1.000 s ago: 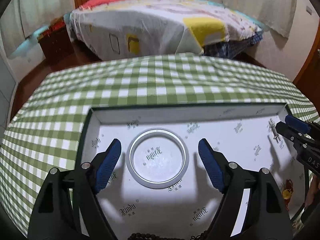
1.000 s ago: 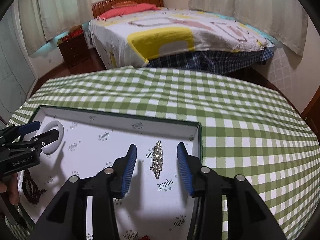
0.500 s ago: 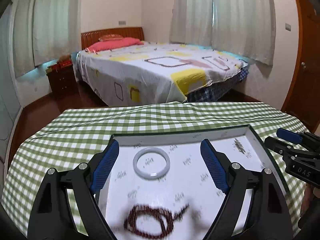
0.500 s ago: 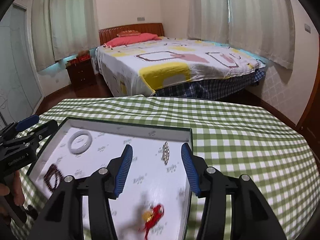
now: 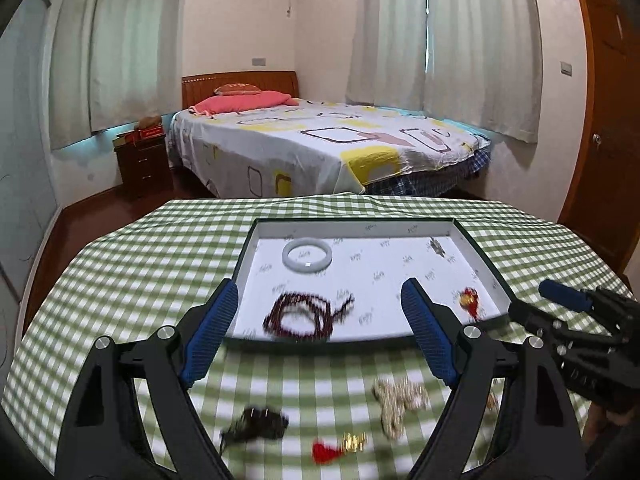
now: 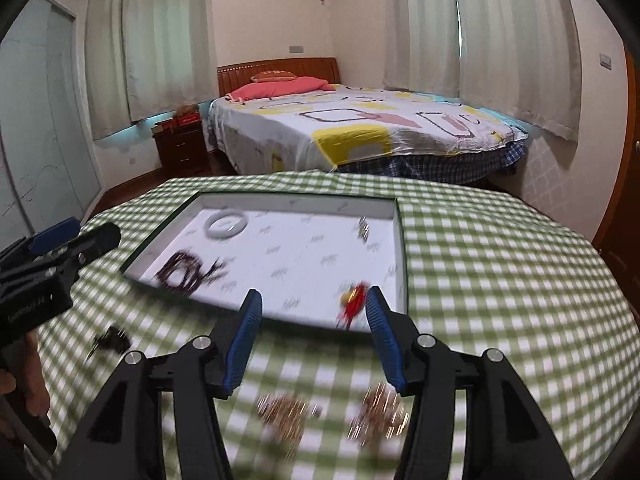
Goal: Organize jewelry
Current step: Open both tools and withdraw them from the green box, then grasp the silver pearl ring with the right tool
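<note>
A shallow white-lined tray (image 5: 486, 264) (image 6: 401, 240) lies on the green checked tablecloth. In it lie a pale bangle (image 5: 307, 255) (image 6: 225, 223), a dark bead bracelet (image 5: 304, 314) (image 6: 182, 272), a small silver piece (image 5: 437, 246) (image 6: 363, 230) and a red-gold charm (image 5: 469, 300) (image 6: 353, 299). On the cloth in front of the tray lie a gold chain (image 5: 400, 398) (image 6: 284, 412), a second gold pile (image 6: 378, 414), a dark piece (image 5: 256, 426) (image 6: 112, 340) and a red-gold charm (image 5: 340, 446). My left gripper (image 5: 316, 336) and right gripper (image 6: 312, 338) are both open and empty, above the loose pieces.
The round table (image 5: 120, 264) drops off all around. A bed (image 5: 320, 140) and a nightstand (image 5: 140, 160) stand beyond it. A wooden door (image 5: 608, 140) is at the right. The right gripper shows in the left wrist view (image 5: 568, 312), and the left gripper in the right wrist view (image 6: 60, 248).
Both grippers have pulled back and up from the tray. The loose pieces on the cloth in front of it have come into view. Both stay open.
</note>
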Available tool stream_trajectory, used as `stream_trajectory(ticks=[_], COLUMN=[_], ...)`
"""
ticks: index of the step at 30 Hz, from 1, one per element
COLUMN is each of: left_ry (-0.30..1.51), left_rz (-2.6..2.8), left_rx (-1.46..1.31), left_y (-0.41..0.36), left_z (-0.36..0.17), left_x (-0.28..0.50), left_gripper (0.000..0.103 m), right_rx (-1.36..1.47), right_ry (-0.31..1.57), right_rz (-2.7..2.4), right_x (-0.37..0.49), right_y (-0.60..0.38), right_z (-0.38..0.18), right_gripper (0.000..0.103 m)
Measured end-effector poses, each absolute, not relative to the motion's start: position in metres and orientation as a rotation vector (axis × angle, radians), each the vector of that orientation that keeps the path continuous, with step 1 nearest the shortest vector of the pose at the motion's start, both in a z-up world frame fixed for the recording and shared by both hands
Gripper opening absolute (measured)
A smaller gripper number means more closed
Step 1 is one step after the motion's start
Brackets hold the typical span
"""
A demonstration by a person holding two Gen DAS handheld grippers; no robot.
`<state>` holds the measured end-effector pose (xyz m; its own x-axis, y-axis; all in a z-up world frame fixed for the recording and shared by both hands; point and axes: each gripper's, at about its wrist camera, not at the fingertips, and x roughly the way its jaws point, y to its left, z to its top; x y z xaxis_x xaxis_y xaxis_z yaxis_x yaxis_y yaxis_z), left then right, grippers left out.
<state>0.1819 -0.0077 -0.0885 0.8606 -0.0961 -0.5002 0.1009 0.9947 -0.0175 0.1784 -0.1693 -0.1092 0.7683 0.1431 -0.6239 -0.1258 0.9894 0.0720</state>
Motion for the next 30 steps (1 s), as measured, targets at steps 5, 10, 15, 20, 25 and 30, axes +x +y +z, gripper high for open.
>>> stream_trajectory(ticks=[5,10,15,20,25,30], left_ry=[0.523,0.539,0.573,0.613,0.651,0.666], left_rz=[-0.082,-0.066,-0.048,-0.032,-0.018,-0.020], left_rx=[0.012,0.003,0.008,0.009,-0.003,-0.005], left_y=[-0.002,0.002,0.005,0.011,0.018,0.016], left_z=[-0.094,-0.104,-0.118,-0.133,-0.145,-0.149], left_x=[0.143,0.118,0.096,0.082,0.082,0.083], left_gripper=[0.082,0.082,0.082,0.082,0.082,0.082], right_rx=[0.031,0.027,0.016,0.004,-0.005,-0.010], right_ry=[0.685,0.697,0.733,0.763,0.810,0.827], right_rz=[0.171,0.202,0.242,0.260,0.262,0.261], right_x=[0.141,0.110,0.091,0.088,0.092,0.091], right_y=[-0.166,-0.159,-0.149,-0.141,-0.136,-0.135], right_z=[-0.119,-0.136,-0.157,-0.170,-0.182,-0.186], right_gripper=[0.053,0.053,0.053,0.053,0.053,0.053])
